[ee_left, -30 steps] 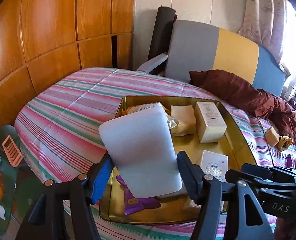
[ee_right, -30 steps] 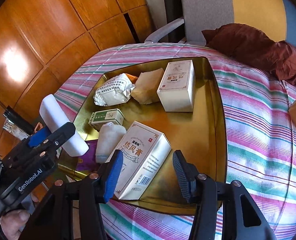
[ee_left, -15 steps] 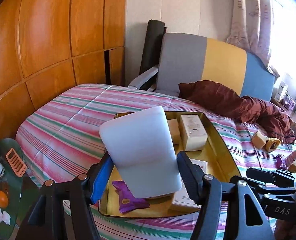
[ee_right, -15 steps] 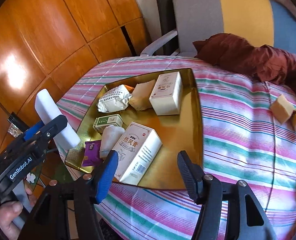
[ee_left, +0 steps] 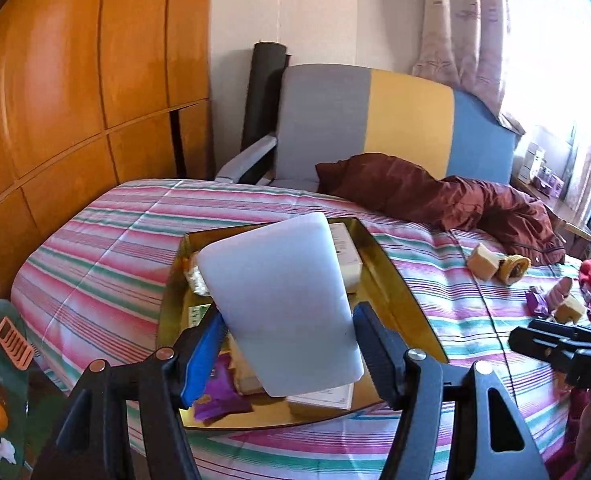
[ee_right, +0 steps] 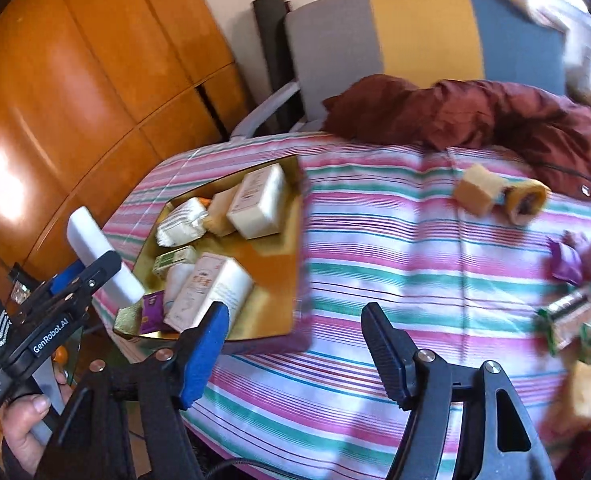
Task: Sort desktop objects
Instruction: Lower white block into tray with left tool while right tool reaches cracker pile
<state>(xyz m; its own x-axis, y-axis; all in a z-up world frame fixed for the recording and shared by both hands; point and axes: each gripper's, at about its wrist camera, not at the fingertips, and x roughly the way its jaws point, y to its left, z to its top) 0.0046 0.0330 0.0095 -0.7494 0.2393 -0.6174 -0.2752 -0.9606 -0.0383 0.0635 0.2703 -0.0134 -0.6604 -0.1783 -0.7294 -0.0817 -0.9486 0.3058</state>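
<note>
My left gripper (ee_left: pixel 287 356) is shut on a white foam slab (ee_left: pixel 279 300), which stands tilted above the near end of the gold tray (ee_left: pixel 395 292). In the right wrist view the same slab (ee_right: pixel 95 248) sticks up at the left, beside the tray (ee_right: pixel 279 280). The tray holds white boxes (ee_right: pixel 261 204), a white packet (ee_right: pixel 179 224) and a purple wrapper (ee_right: pixel 151 312). My right gripper (ee_right: pixel 295 350) hangs over the striped cloth to the right of the tray, its jaws opening with nothing between them.
Loose items lie on the striped cloth at the right: a tan sponge cube (ee_right: pixel 477 192), a yellow roll (ee_right: pixel 527 200), a purple wrapper (ee_right: pixel 563 260) and a green-edged packet (ee_right: pixel 571 316). A maroon jacket (ee_right: pixel 475 116) lies at the far edge before a grey-yellow-blue chair (ee_left: pixel 375 120).
The right gripper swung right, off the tray and away from the box it was over, and its jaws widened. The left gripper rose and drew back, still gripping the slab.
</note>
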